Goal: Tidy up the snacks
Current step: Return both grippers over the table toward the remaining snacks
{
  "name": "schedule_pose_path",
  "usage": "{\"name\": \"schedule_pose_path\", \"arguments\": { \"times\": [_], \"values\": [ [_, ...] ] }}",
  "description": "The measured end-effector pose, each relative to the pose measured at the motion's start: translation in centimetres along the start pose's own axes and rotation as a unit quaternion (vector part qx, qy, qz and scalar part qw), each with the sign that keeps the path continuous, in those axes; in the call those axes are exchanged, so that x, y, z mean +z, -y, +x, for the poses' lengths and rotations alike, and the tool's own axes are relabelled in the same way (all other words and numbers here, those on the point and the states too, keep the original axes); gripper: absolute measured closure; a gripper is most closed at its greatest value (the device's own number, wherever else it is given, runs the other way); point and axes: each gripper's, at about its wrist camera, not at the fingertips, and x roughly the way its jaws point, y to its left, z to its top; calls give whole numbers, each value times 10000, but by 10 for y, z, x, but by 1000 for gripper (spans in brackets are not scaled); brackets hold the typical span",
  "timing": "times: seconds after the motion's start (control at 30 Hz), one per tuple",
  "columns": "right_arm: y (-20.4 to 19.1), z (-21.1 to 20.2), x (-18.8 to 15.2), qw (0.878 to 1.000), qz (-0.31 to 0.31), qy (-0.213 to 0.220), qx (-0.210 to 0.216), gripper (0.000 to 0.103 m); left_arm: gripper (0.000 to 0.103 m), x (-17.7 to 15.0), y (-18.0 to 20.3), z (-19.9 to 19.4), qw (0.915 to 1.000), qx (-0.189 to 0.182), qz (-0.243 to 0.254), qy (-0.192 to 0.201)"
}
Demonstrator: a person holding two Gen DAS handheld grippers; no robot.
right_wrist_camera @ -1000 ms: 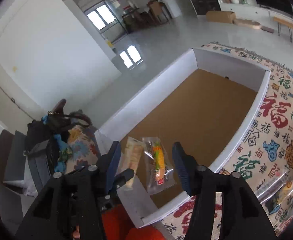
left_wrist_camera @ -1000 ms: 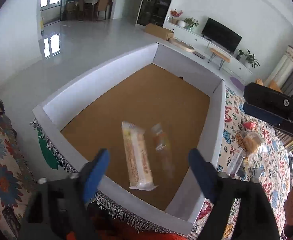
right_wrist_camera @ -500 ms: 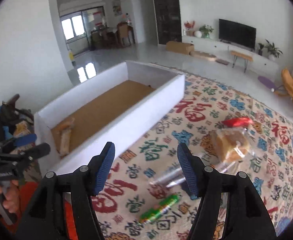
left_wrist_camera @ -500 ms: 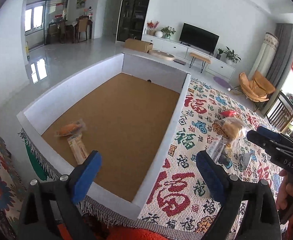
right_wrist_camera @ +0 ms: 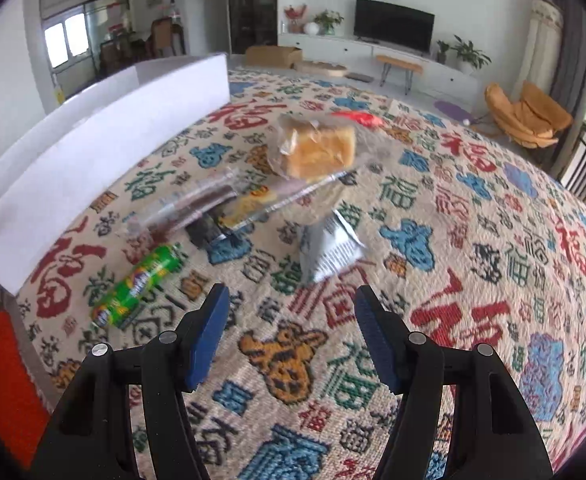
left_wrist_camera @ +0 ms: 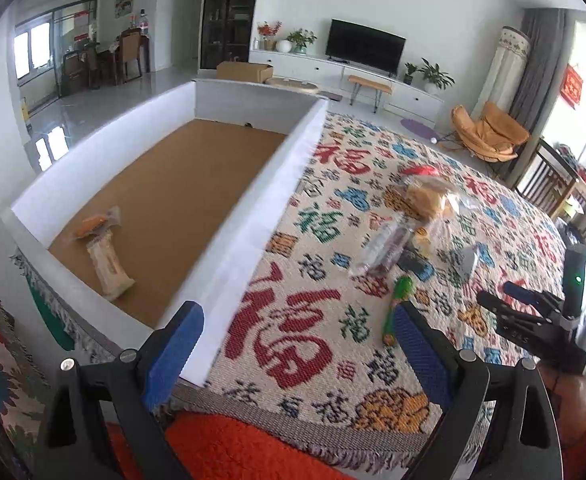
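On the patterned cloth: the loose snacks lie in a cluster to the right of the white box, both grippers above the cloth's near part.
Left gripper: released, blue pads wide apart with nothing between them, above the box's near right corner and the cloth.
Right gripper: released and empty, jaws apart over bare cloth, just short of the silver packet; in the left wrist view it shows at far right, held by a hand.
White box: left of the cluster, brown floor, white walls.
Snacks in box: a pale long bar and an orange snack in clear wrap, touching, in the near left corner.
Green tube: on the cloth near the box's right wall, nearest of the cluster on the left.
Silver packet: just beyond the right gripper's fingertips.
Bread in clear bag: farther back, resting atop the pile.
Clear dark-filled packet: between green tube and bread, beside a yellow packet.
Red packet: beyond the bread, farthest of the cluster.
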Motion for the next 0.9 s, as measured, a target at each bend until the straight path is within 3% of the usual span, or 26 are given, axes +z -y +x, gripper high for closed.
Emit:
{"name": "schedule_pose_path", "arguments": {
  "times": [0.17,0.3,0.6,0.73,0.9],
  "values": [
    [30,23,-27,9987,297,-236,-341,35,8,-35,31,20,9988,-253,299,-291],
    [41,23,-34,9980,519,-108,-352,29,8,-49,39,19,9977,-382,461,-312],
    [47,26,-32,9969,634,-175,-440,19,8,-33,37,-22,9965,-811,154,150],
    [47,26,-33,9968,634,-180,-449,18,8,-27,31,-35,9967,-732,182,288],
    [51,28,-32,9967,642,-184,-457,18,7,-23,10,-17,9969,-676,-363,156]
  ]
}}
